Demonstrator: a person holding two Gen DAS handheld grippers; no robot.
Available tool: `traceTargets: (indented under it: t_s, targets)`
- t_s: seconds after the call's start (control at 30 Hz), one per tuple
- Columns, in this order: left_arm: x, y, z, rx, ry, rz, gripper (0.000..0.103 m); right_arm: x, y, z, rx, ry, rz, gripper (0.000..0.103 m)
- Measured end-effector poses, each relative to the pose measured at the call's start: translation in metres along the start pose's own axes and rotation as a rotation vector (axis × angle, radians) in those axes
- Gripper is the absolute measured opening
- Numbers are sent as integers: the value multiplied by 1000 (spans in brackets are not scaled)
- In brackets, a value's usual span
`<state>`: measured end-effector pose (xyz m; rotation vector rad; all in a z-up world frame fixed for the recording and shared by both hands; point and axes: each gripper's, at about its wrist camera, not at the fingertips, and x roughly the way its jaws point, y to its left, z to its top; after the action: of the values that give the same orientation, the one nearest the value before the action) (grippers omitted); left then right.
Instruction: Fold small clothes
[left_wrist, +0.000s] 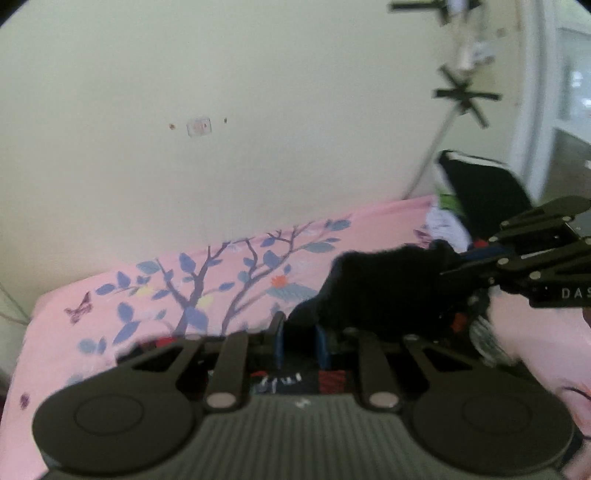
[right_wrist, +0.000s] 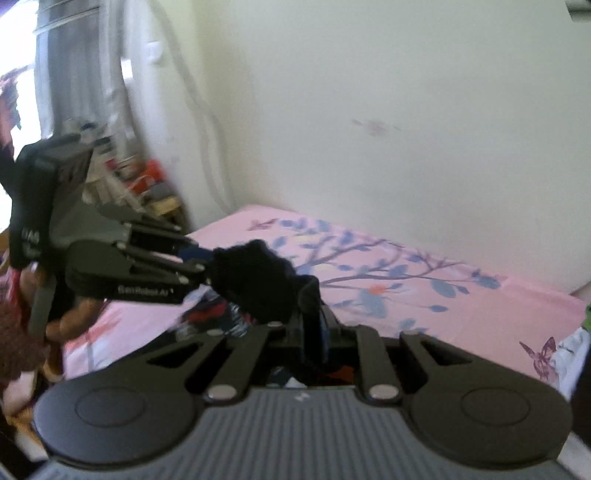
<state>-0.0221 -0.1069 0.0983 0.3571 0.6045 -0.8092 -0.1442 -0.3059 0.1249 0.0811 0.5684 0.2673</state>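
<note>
A small dark garment (left_wrist: 384, 284) hangs stretched between both grippers above a pink floral bedsheet (left_wrist: 147, 291). My left gripper (left_wrist: 300, 338) is shut on one end of it. My right gripper (right_wrist: 314, 332) is shut on the other end; the garment shows there too (right_wrist: 258, 280). In the left wrist view the right gripper (left_wrist: 448, 260) comes in from the right, pinching the cloth. In the right wrist view the left gripper (right_wrist: 205, 260) comes in from the left, pinching it. More patterned clothing (right_wrist: 221, 317) lies on the bed under the garment.
A plain wall (left_wrist: 221, 92) backs the bed. A pile of clothes and a dark item (left_wrist: 480, 192) sit at the bed's right end. A curtain and cluttered shelves (right_wrist: 129, 177) stand at the left. A stand with black crossbars (left_wrist: 465, 92) leans by the wall.
</note>
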Motion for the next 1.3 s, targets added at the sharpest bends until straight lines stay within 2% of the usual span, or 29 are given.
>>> traceTargets:
  t_s: [0.1, 0.23, 0.37, 0.47, 0.57, 0.63, 0.67, 0.73, 0.83, 0.9, 1.0, 1.07, 1.13, 1.17, 1.2, 1.23, 1.27, 1.3]
  targets:
    - [-45, -12, -37, -8, -10, -21, 16, -31, 37, -28, -50, 10, 4, 11]
    - [-73, -26, -90, -44, 37, -65, 16, -53, 78, -81, -69, 75, 18, 11]
    - [-68, -37, -137, -96, 109, -90, 16, -50, 102, -130, -38, 135, 33, 11]
    - [-60, -38, -161, -123, 148, -89, 17, -40, 107, -160, -7, 141, -2, 11]
    - [-65, -40, -165, -104, 132, -82, 21, -44, 98, -169, 83, 101, 14, 15]
    - [-82, -36, -162, -86, 104, -119, 29, -54, 89, -167, 143, 101, 54, 36]
    - [-91, -31, -160, -78, 75, -129, 30, -64, 85, -164, 159, 84, 88, 51]
    - [-111, -13, -152, -87, -3, -92, 38, -87, 83, -159, 151, 21, 83, 52]
    - [-120, 28, -136, -191, -83, -10, 37, -107, 74, -145, 178, -77, 7, 52]
    - [-112, 52, -129, -279, -94, 8, 35, -107, 65, -136, 213, -126, -46, 52]
    - [-85, 63, -120, -321, -65, -26, 31, -85, 53, -130, 261, -133, -90, 55]
    - [-63, 56, -120, -291, -31, -42, 29, -60, 42, -131, 292, -89, -98, 50]
    - [-36, 45, -120, -247, 14, -44, 28, -34, 32, -136, 273, -22, -193, 20]
    - [-21, 40, -120, -230, 42, -39, 27, -22, 27, -139, 248, 6, -258, 9]
    - [-2, 37, -122, -226, 80, -23, 27, -18, 17, -143, 264, -20, -250, 8]
    - [11, 34, -127, -240, 98, -8, 27, -19, 5, -144, 333, -35, -217, 4]
    - [12, 30, -127, -235, 57, 15, 26, -21, -5, -144, 405, -34, -210, 0]
    - [15, 24, -123, -212, 64, 39, 26, -21, -10, -143, 423, -27, -225, 0]
